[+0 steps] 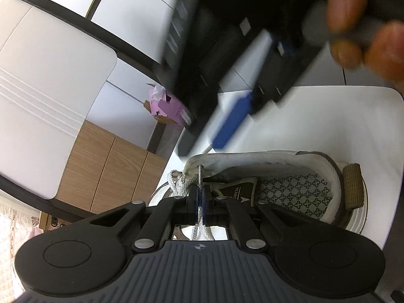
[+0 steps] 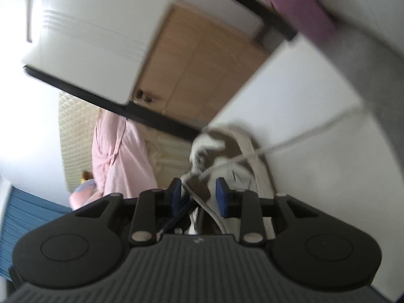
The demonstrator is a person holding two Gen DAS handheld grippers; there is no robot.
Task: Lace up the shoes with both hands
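Left gripper (image 1: 200,198), blue pads pinched on the white braided lace (image 1: 199,229), sits at the eyelets of the white-and-brown fabric sneaker (image 1: 277,166), which lies near a corner of the white table (image 1: 328,121), its long axis crossing the fingers. Right gripper (image 2: 199,194) hovers over the tongue, pads parted; through the blur it seems to grip nothing. A lace strand (image 2: 303,136) runs taut toward the right of its view.

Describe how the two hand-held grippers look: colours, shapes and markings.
Both look alike. The left hand-held gripper has a dark grey ribbed body with a small crosshair mark, two round black discs, black linkage bars with silver rivets, and blue finger pads. The right hand-held gripper has the same ribbed body, discs, bars and blue pads.
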